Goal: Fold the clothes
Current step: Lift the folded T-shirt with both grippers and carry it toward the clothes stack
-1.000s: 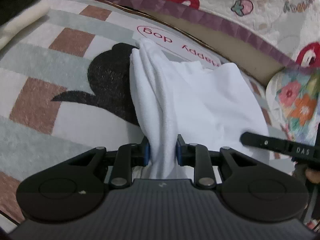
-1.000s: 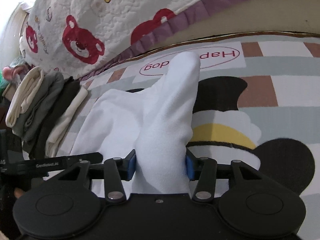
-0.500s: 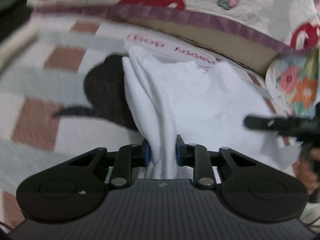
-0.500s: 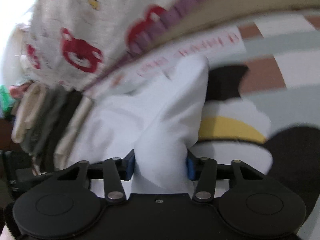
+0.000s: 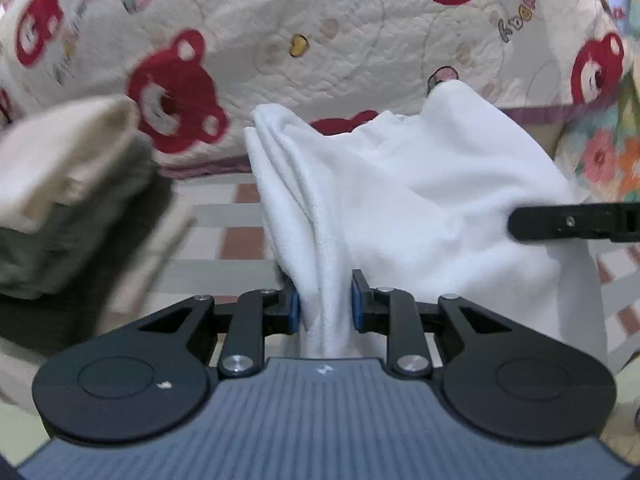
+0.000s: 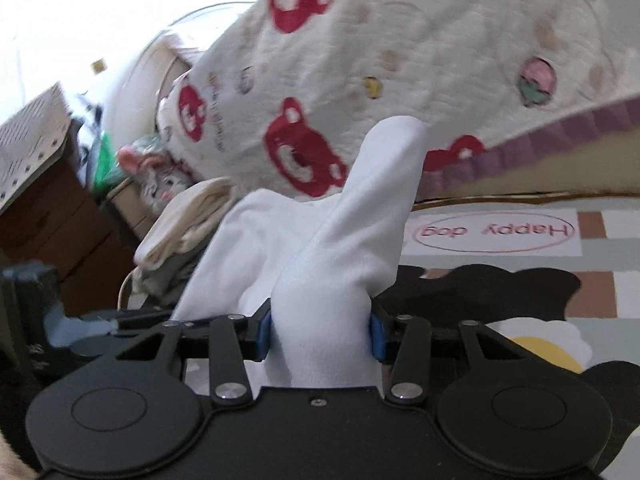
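A white garment (image 5: 420,208) is held up off the patterned mat between both grippers, folded into a thick bundle. My left gripper (image 5: 324,306) is shut on a bunched edge of it, its blue pads pressing the cloth. My right gripper (image 6: 320,330) is shut on another thick fold of the white garment (image 6: 340,248), which rises to a point ahead of it. A black finger (image 5: 576,222) of the right gripper shows at the right of the left wrist view, against the cloth.
A stack of folded clothes (image 5: 68,200) in cream, grey and dark tones lies to the left, also seen as a folded pile (image 6: 180,220). A quilt with red bears (image 5: 320,40) drapes over the bed behind. The mat (image 6: 560,276) carries a "Happy dog" label (image 6: 494,232).
Both grippers have lifted the white garment off the mat and swung left toward the stack of folded clothes; the views now tilt up to the bear quilt.
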Available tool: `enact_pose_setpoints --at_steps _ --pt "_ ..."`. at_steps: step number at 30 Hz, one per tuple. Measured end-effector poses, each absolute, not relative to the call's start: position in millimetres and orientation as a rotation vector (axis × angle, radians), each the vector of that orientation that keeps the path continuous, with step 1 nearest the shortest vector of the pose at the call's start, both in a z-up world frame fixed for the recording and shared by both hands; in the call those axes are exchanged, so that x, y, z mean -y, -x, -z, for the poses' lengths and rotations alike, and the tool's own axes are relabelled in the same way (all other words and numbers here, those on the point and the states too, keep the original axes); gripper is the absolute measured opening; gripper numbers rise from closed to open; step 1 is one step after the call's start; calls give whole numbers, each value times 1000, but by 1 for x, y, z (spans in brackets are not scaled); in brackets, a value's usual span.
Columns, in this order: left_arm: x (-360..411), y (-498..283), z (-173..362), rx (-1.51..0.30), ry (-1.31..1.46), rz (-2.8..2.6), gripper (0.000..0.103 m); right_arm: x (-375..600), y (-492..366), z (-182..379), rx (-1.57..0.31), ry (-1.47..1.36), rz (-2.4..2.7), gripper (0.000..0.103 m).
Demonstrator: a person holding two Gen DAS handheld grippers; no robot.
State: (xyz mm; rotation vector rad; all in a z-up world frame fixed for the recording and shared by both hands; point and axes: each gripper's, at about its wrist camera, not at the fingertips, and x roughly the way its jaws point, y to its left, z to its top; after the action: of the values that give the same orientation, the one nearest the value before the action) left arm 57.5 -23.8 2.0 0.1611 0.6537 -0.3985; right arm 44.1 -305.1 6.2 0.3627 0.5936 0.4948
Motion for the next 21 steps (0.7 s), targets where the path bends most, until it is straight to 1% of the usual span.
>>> enact_pose_setpoints --at_steps 3,7,13,18,21 --pt "1 -41 -25 -657 -188 353 23 283 -33 -18 -587 -360 -538 50" --pt "-44 -29 -55 -652 -132 275 23 250 -28 -43 -563 -339 -647 50" --pt "-91 -28 -105 -615 -182 148 23 193 -32 -88 -523 -310 -772 50" --pt "-131 -85 -154 -636 -240 76 22 145 -48 -117 -537 -295 -861 50" --pt "-154 -118 -183 -648 -275 33 22 112 -83 -141 -546 -291 -905 49"
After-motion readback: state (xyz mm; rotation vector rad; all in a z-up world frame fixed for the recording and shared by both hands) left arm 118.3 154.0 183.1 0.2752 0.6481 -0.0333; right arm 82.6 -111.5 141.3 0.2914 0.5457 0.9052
